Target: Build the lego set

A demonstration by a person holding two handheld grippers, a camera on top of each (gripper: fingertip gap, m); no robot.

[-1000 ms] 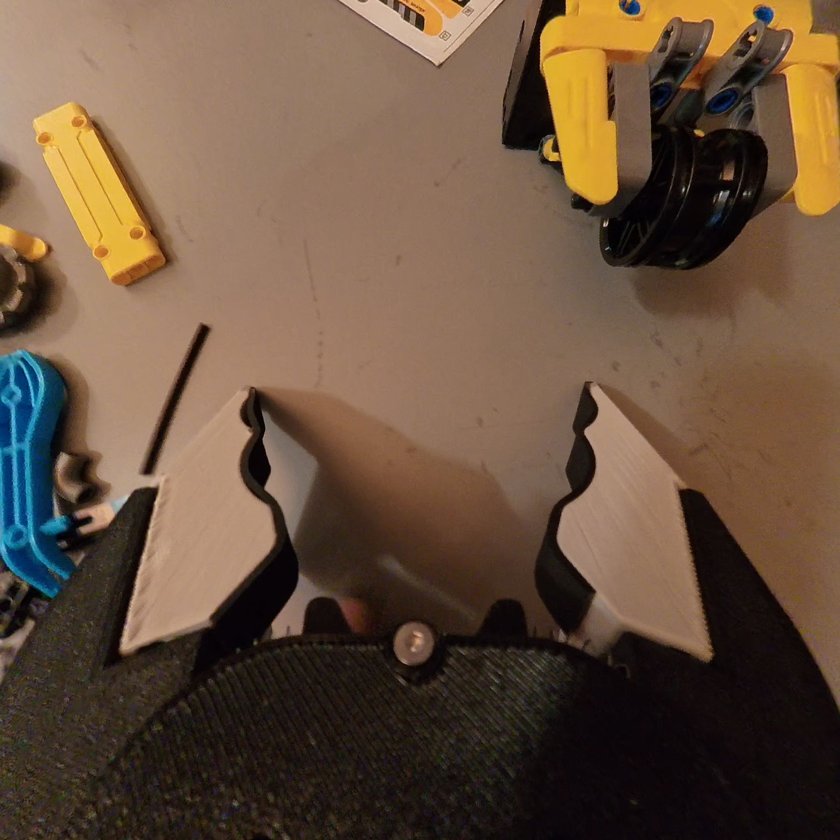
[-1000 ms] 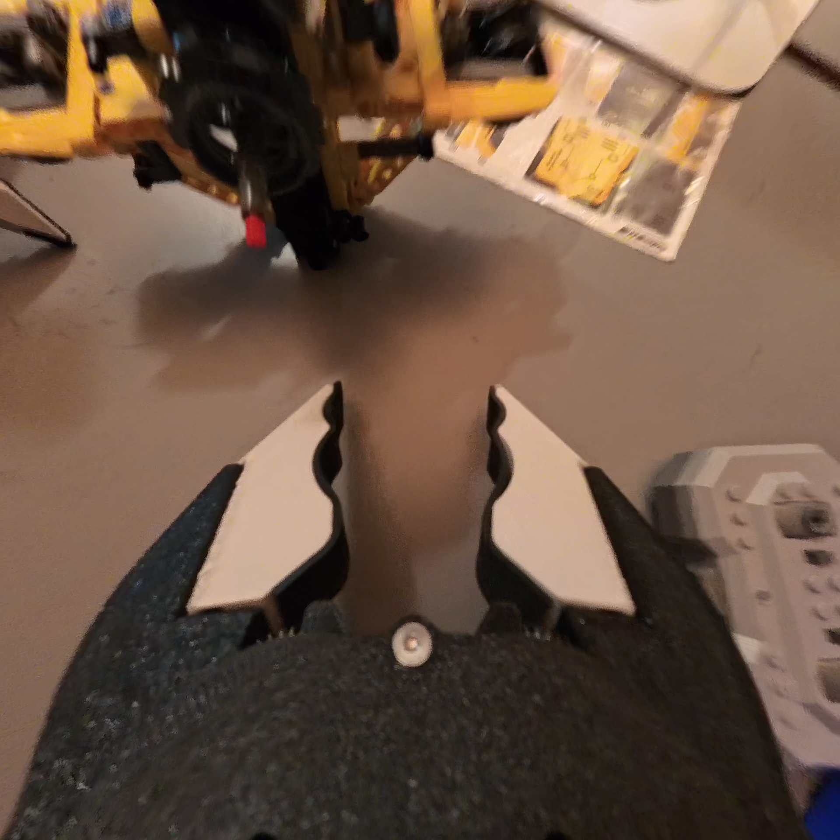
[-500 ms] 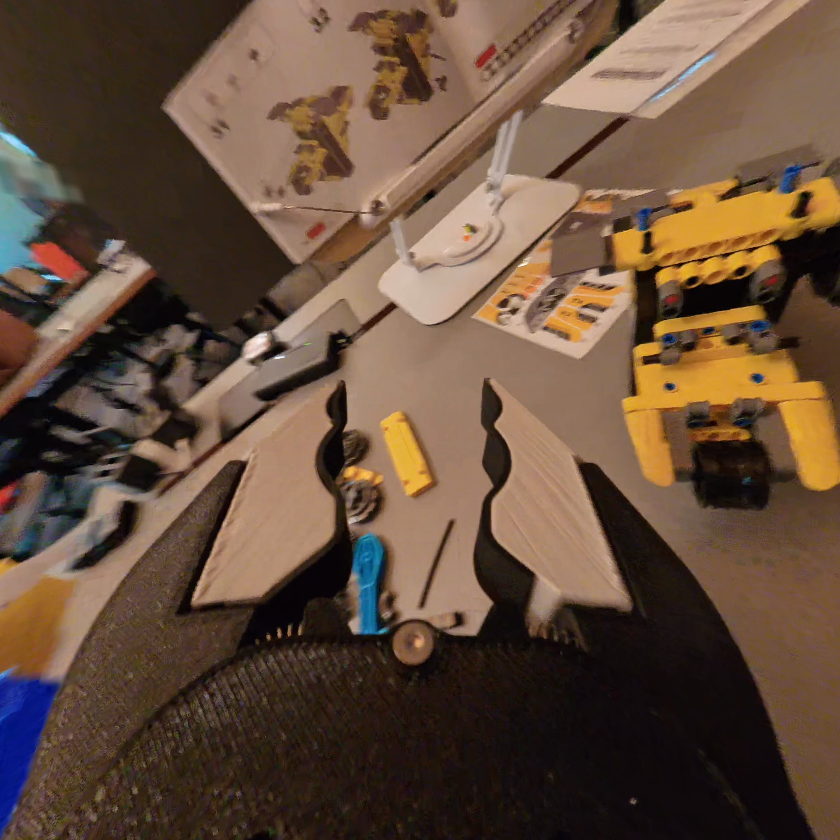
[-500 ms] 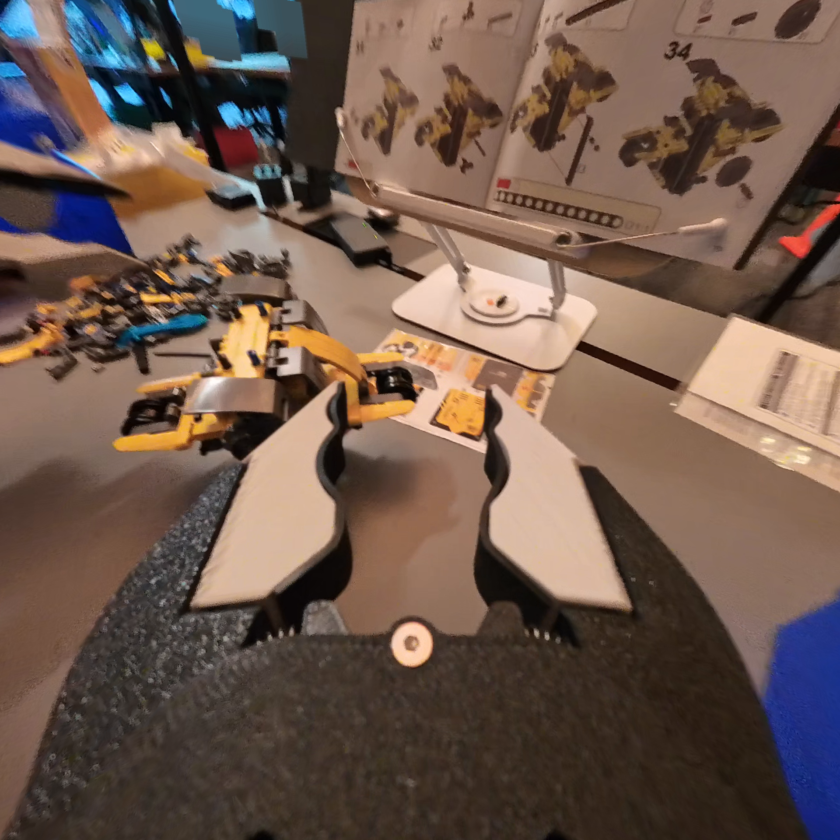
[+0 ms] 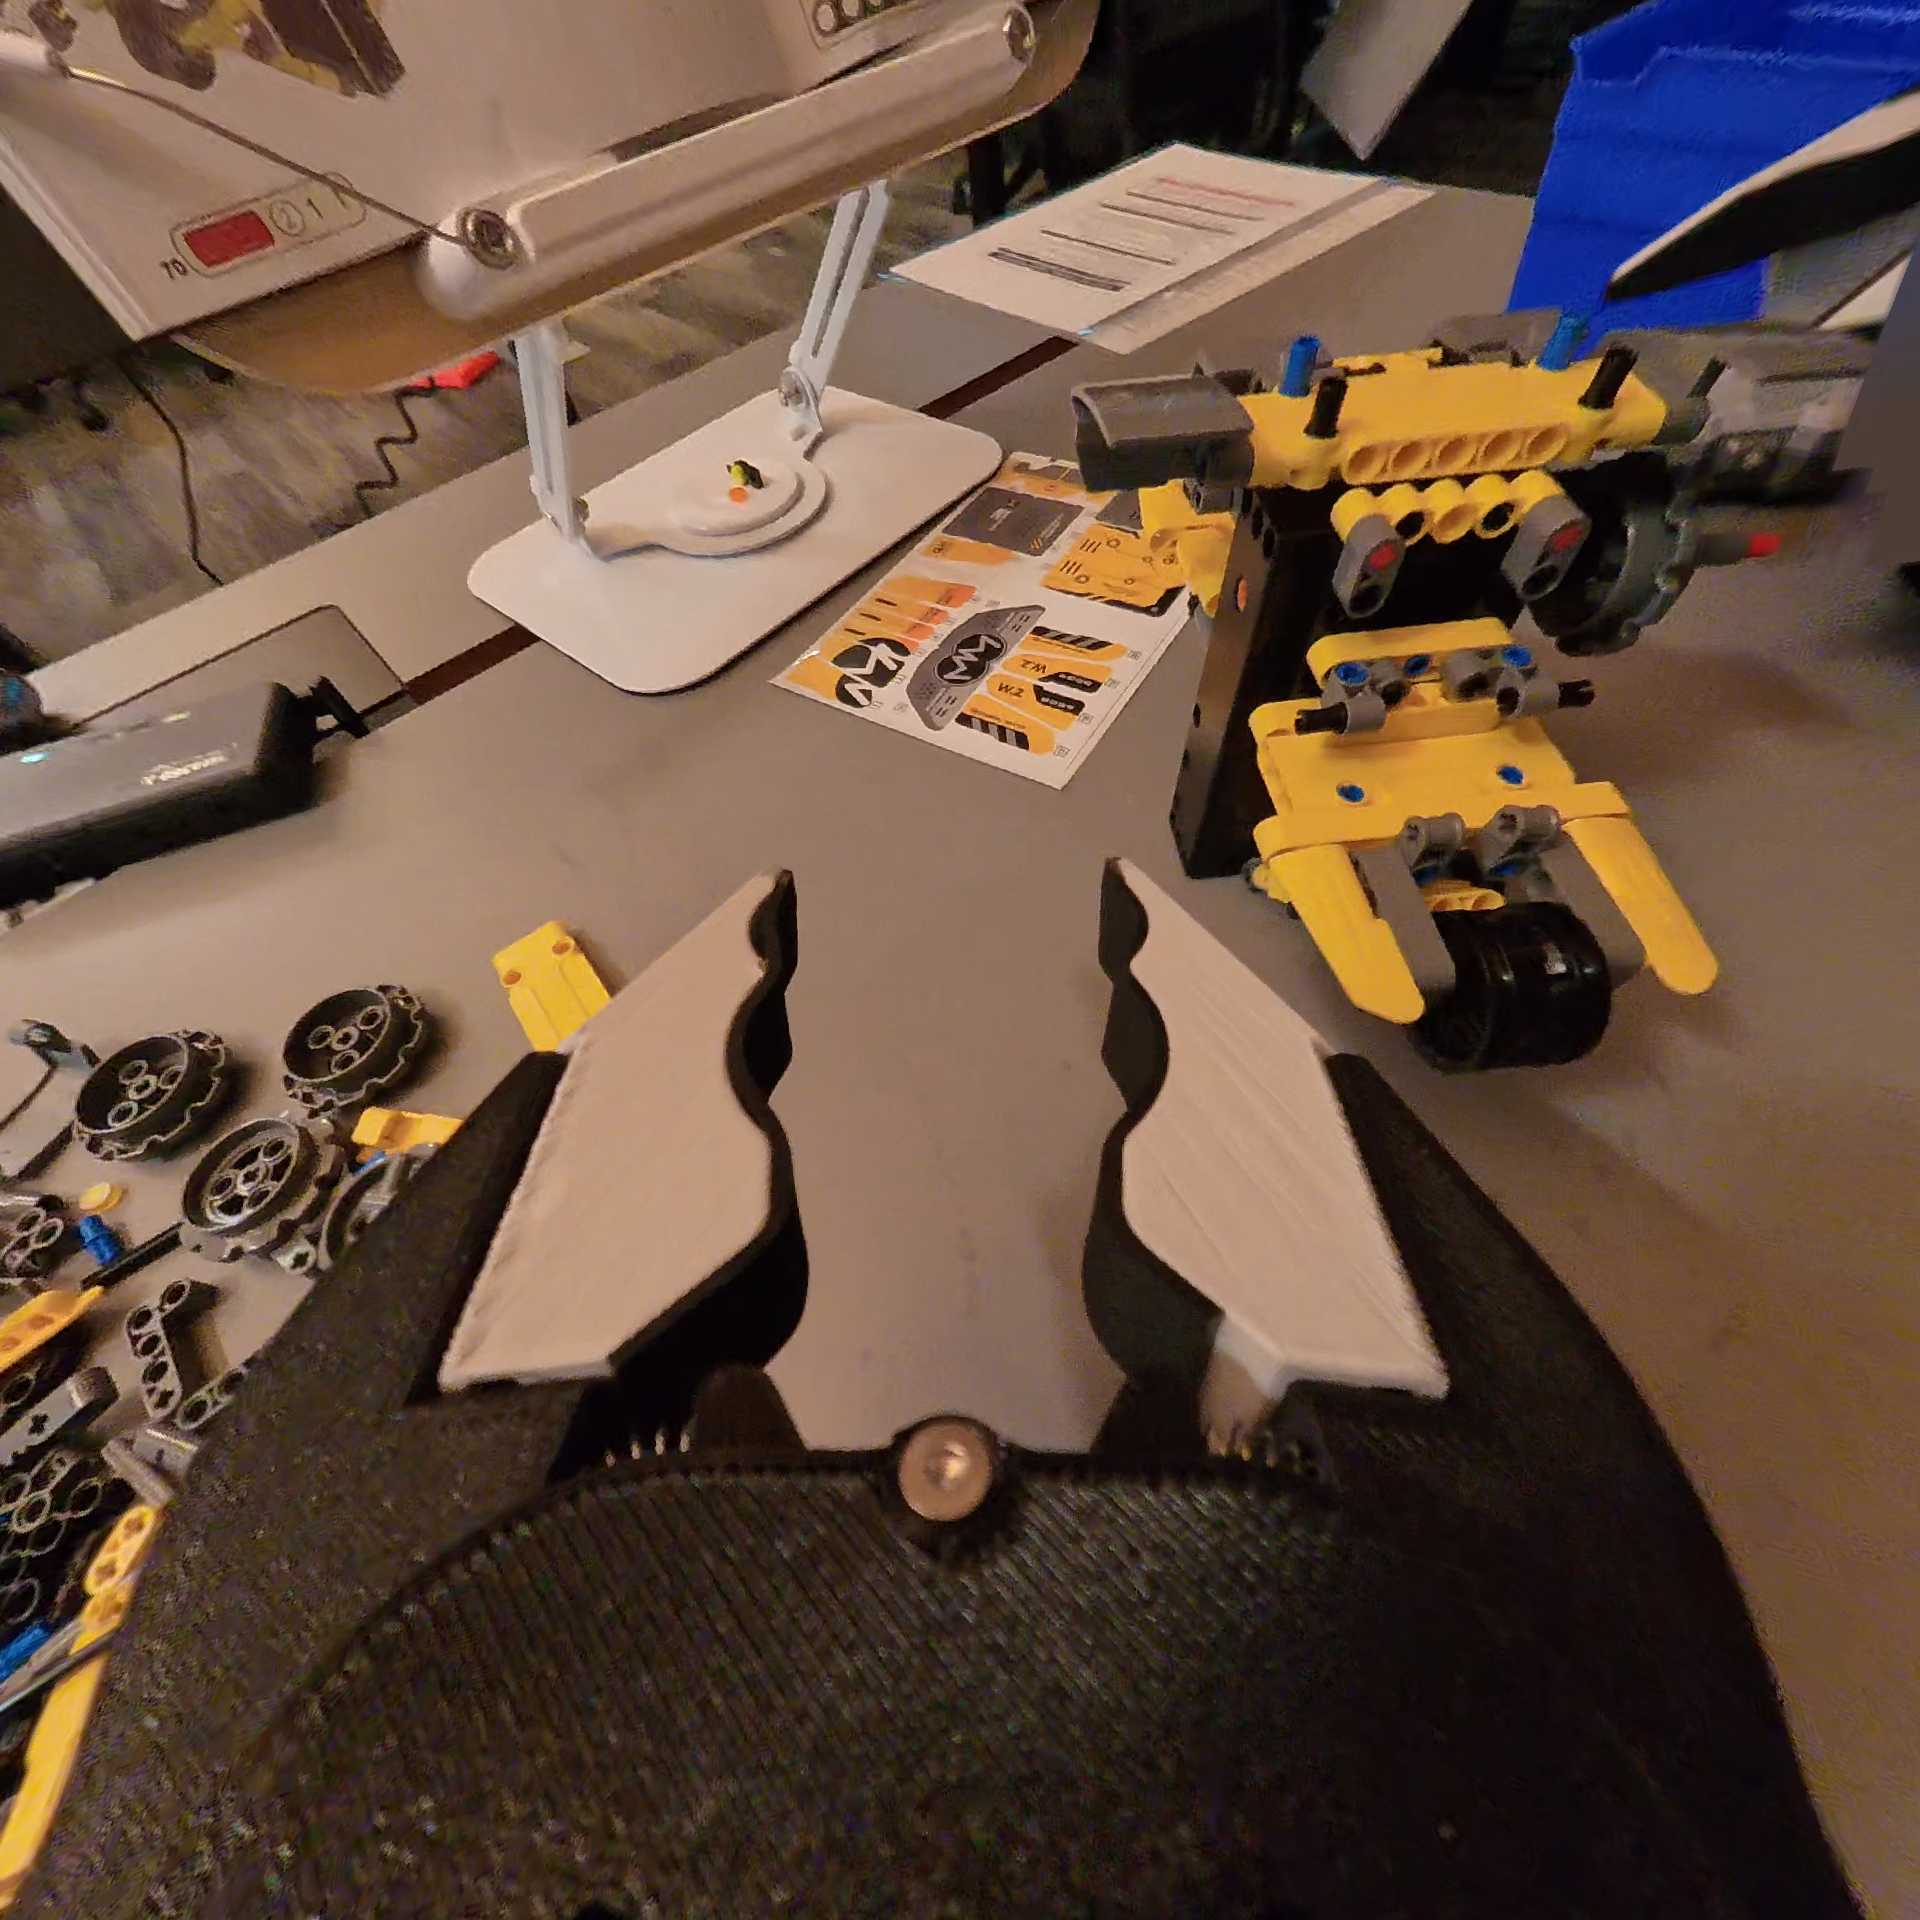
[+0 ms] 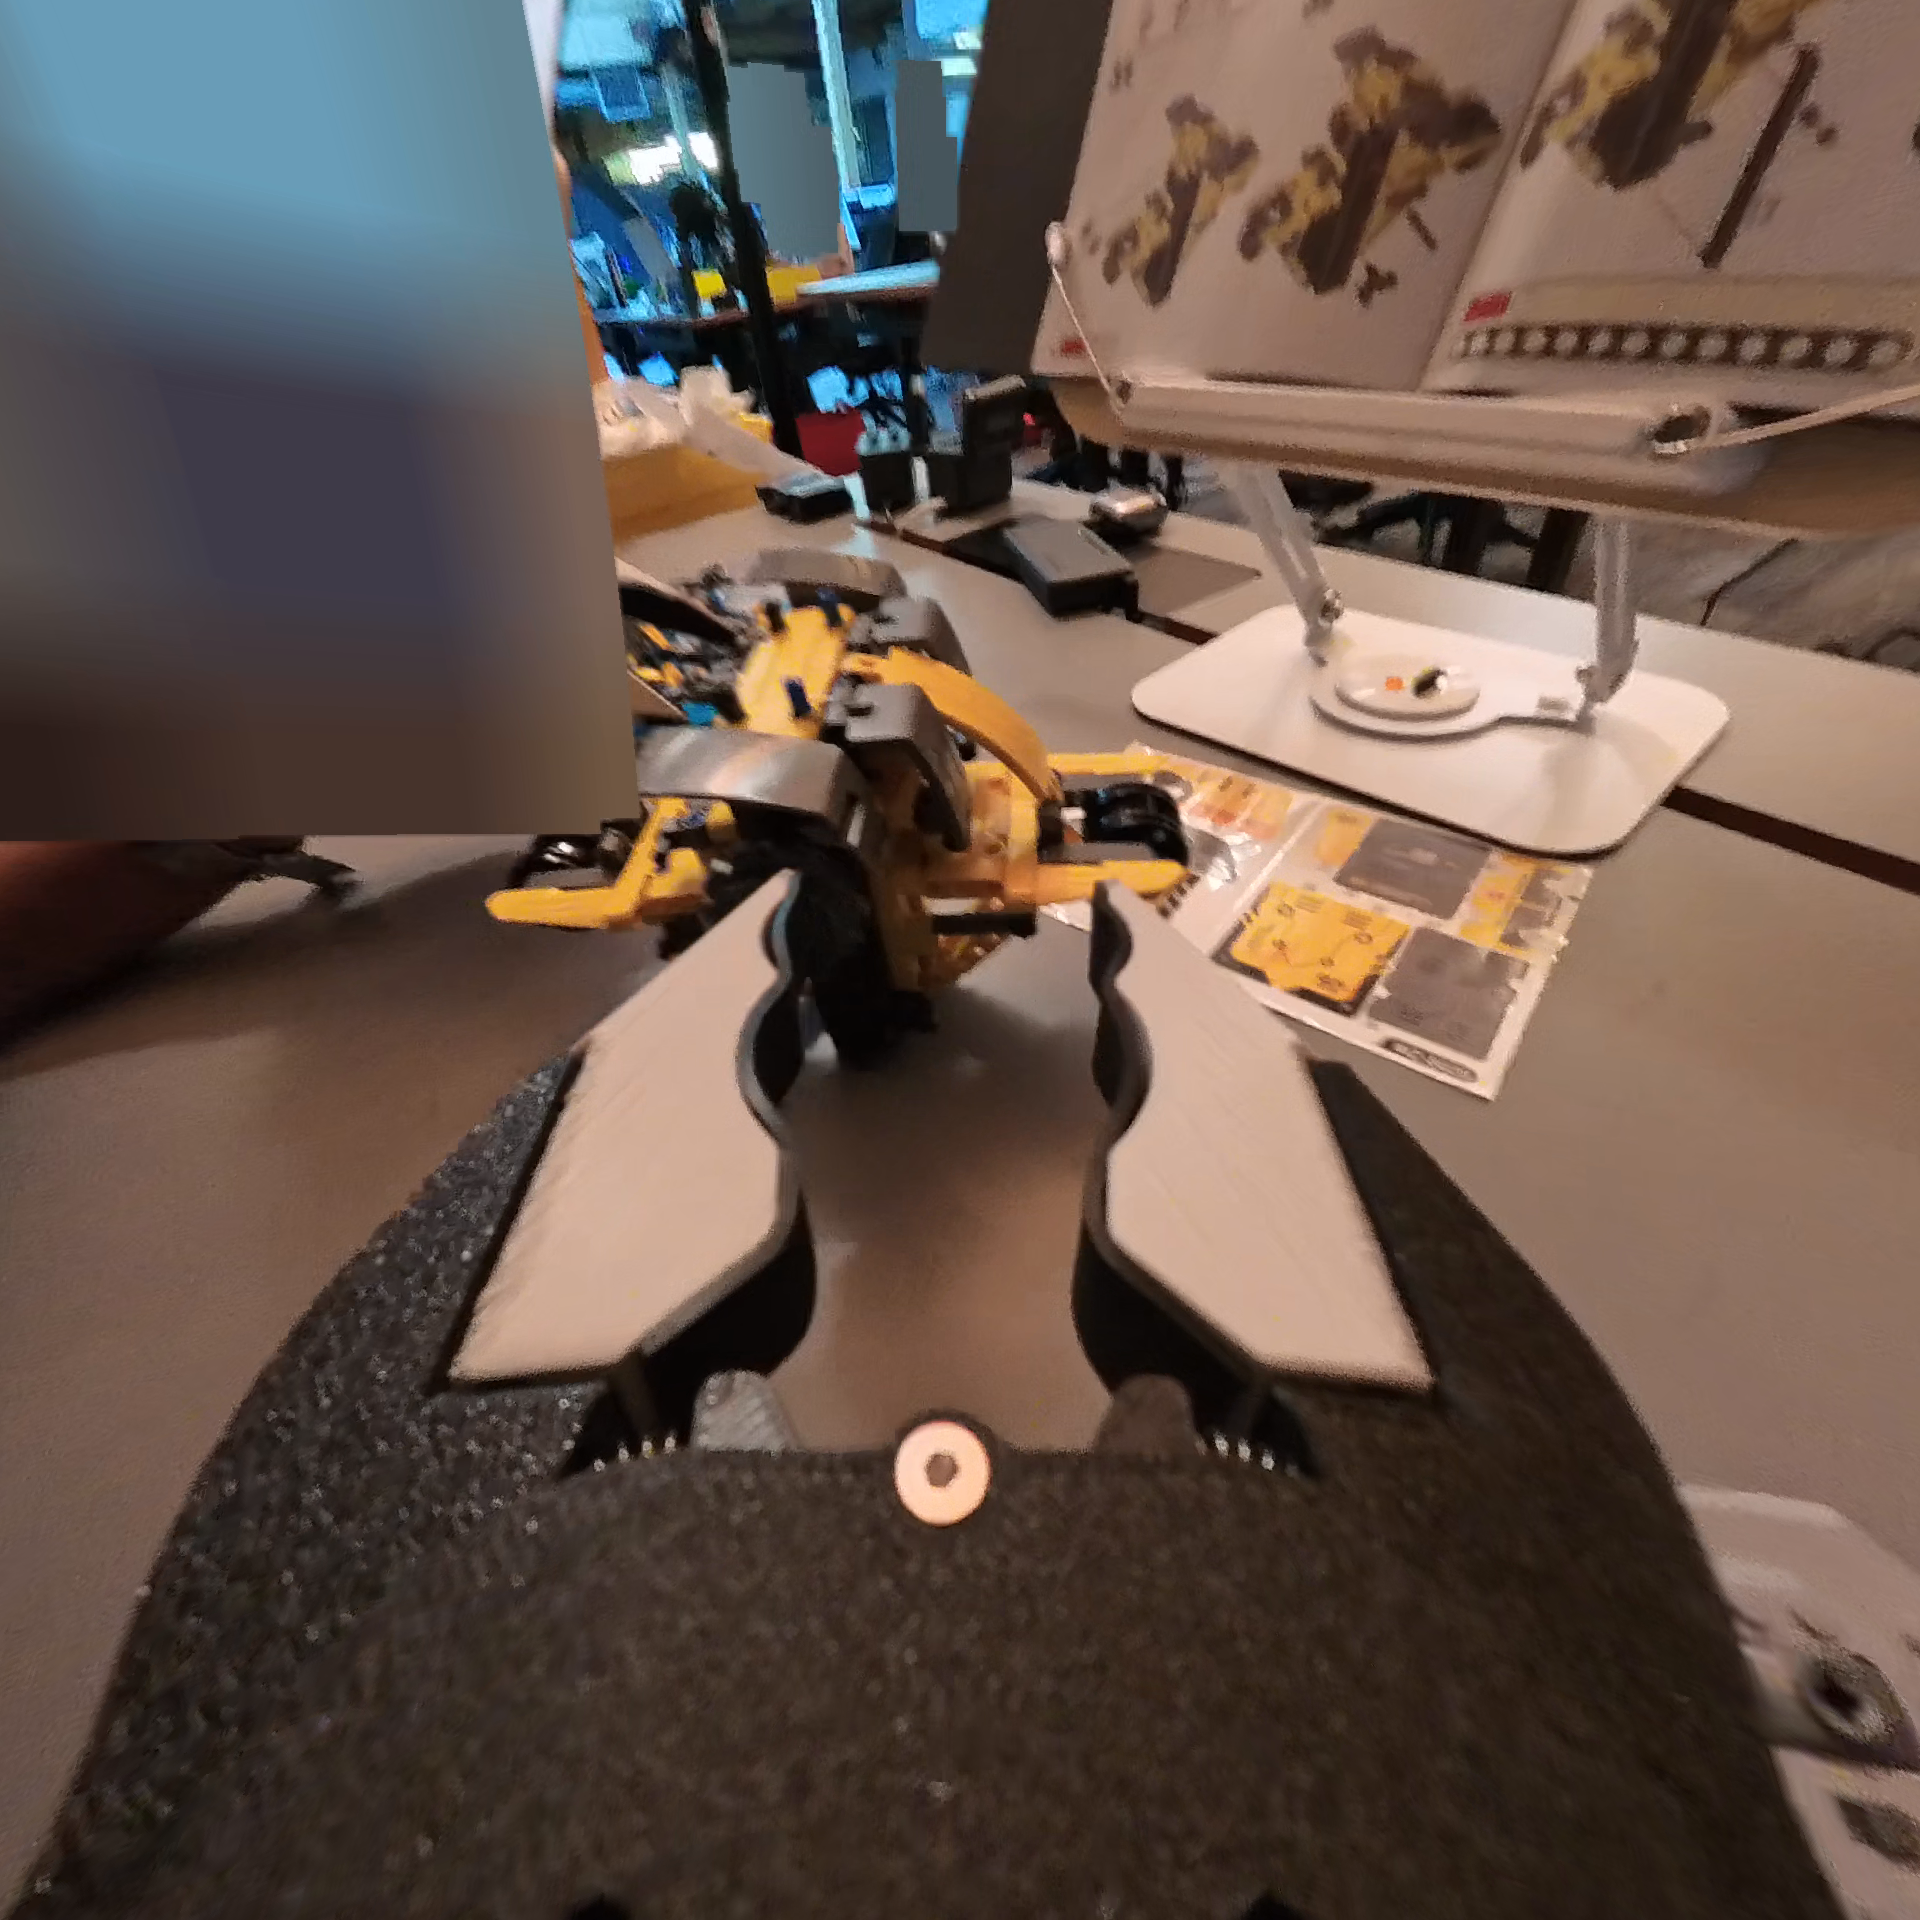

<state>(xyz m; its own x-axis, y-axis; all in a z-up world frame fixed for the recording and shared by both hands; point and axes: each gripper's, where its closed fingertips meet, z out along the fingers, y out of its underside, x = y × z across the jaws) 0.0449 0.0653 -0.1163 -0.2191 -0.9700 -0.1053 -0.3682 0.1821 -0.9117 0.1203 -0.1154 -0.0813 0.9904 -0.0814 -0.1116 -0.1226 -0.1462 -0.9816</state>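
A yellow and black brick-built vehicle model (image 5: 1455,665) stands on the grey table (image 5: 935,790), to the right of my left gripper (image 5: 945,894). The left gripper is open and empty above bare table. Loose parts lie to its left: black toothed wheels (image 5: 249,1112) and a yellow panel (image 5: 545,982). In the right wrist view the same model (image 6: 883,821) stands just beyond my right gripper (image 6: 940,914), which is open and empty; its black wheel shows between the fingertips, apart from them.
A white stand (image 5: 748,540) holding an open instruction booklet (image 6: 1455,177) stands at the back. A sticker sheet (image 5: 987,644) lies by its base and shows in the right wrist view (image 6: 1382,935). A black power brick (image 5: 145,779) lies far left. A grey block (image 6: 1829,1662) sits at right.
Both grippers have tilted up from looking down at the table to looking across it. The left gripper's jaws have narrowed from a second ago; the right gripper has drawn nearer the model.
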